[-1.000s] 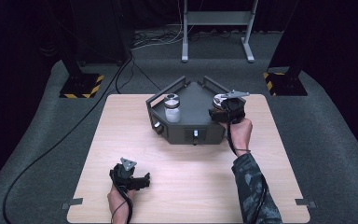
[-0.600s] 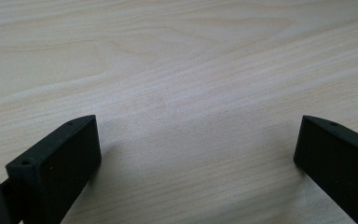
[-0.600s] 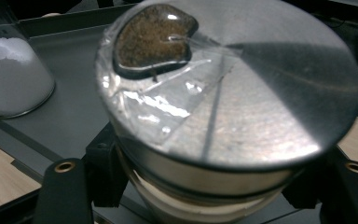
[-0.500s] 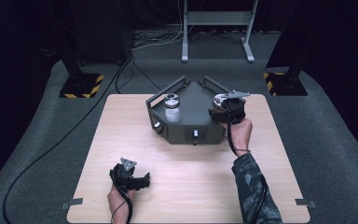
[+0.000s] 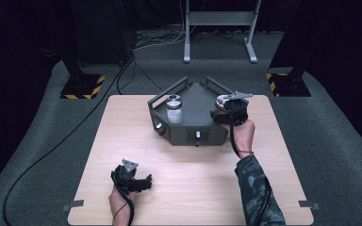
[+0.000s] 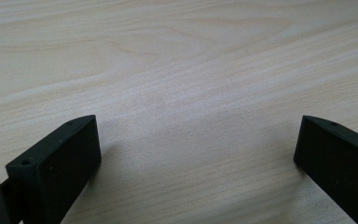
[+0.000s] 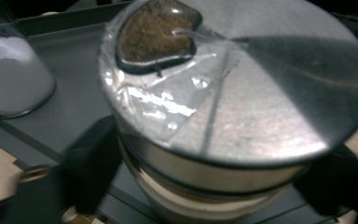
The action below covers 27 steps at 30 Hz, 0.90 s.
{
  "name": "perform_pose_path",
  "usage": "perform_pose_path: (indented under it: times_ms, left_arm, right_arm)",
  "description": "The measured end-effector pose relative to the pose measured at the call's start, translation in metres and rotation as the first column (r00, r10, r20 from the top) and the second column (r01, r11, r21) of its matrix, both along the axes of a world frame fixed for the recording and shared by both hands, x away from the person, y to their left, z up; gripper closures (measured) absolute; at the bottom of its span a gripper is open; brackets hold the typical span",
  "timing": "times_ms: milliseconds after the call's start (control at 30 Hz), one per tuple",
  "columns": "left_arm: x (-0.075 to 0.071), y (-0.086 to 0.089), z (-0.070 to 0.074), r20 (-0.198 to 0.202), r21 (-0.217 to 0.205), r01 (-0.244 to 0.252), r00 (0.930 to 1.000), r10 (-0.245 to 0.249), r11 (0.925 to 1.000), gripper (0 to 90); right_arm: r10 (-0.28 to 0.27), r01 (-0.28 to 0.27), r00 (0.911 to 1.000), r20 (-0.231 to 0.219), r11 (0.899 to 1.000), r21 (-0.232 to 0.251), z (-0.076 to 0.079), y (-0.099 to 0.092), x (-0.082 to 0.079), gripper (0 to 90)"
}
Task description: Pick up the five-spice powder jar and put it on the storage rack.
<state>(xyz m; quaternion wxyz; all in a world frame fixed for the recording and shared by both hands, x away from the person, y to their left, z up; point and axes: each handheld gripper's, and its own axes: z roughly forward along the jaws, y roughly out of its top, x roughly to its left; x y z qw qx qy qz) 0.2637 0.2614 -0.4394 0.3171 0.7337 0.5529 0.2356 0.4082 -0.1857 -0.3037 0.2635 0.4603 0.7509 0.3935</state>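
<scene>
Two jars stand on the grey tray point(image 5: 195, 129) at the table's point(image 5: 264, 188) far middle. Nearest, the left gripper point(image 5: 136, 181) rests low over bare wood, jaws wide apart and empty. Farther right, the right gripper point(image 5: 224, 113) has just been opening; its jaws flank the steel-lidded jar point(image 7: 223, 107) below the lid, and whether the pads press I cannot tell. Glass looks rigid, slick and breakable, so hold the body under the lid. Left, the white-filled jar point(image 5: 174, 109) and the tray's handles point(image 5: 167, 92) crowd the way.

The near half of the light wooden table point(image 5: 184, 188) lies open, while the dark grey angular tray point(image 5: 195, 101) with raised handles blocks its far middle.
</scene>
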Motion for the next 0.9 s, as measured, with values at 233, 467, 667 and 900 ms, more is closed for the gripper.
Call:
perform_pose_path:
  times_ms: [233, 467, 667, 900]
  left_arm:
    - [0.000, 0.000, 0.000, 0.001, -0.001, -0.001, 1.0000, 0.001, 1.0000, 0.2]
    - [0.000, 0.000, 0.000, -0.001, 0.000, -0.001, 1.0000, 0.001, 1.0000, 0.2]
    - [0.000, 0.000, 0.000, -0.001, 0.001, -0.001, 1.0000, 0.001, 1.0000, 0.2]
    - [0.000, -0.001, 0.000, 0.001, 0.002, -0.001, 1.0000, 0.001, 1.0000, 0.3]
  right_arm:
    - [0.014, -0.014, 0.9999, -0.005, 0.998, -0.053, 0.006, 0.001, -0.015, 0.0]
    - [0.041, -0.039, 0.9984, 0.039, 0.998, -0.047, 0.005, -0.015, -0.051, 0.0]
    - [0.047, -0.042, 0.9958, 0.078, 0.997, -0.062, -0.003, -0.030, -0.093, 0.0]
    - [-0.002, 0.006, 0.9963, 0.086, 0.999, -0.041, -0.043, -0.054, -0.142, 0.0]
